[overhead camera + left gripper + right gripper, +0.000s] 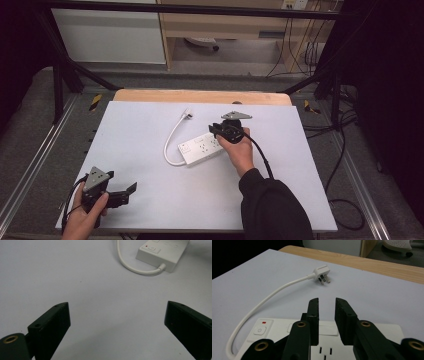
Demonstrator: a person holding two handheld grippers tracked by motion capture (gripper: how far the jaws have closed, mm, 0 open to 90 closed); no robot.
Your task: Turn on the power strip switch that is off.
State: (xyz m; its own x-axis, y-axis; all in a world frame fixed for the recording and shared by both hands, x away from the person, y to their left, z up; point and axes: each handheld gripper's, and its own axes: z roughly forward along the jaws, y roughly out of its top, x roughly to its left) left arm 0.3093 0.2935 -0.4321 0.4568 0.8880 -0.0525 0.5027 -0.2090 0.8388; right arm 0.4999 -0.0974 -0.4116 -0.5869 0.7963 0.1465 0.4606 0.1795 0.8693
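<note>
Right now the right gripper [326, 305] has its jaws a narrow gap apart with nothing pinched, hovering over the far-right end of the power strip [202, 148]. Left gripper [117, 322] has jaws spread wide, empty, parked at the near-left table [150, 200] corner. Strip lies mid-table, its cord [257, 307] looping left and far to the plug [322, 275]. My read: rigid plastic body, light, smooth enough to slip. Grab across the narrow width near an end, clear of the power switch [260, 330]. Cord's limp and will drag; plug pins could snag.
</note>
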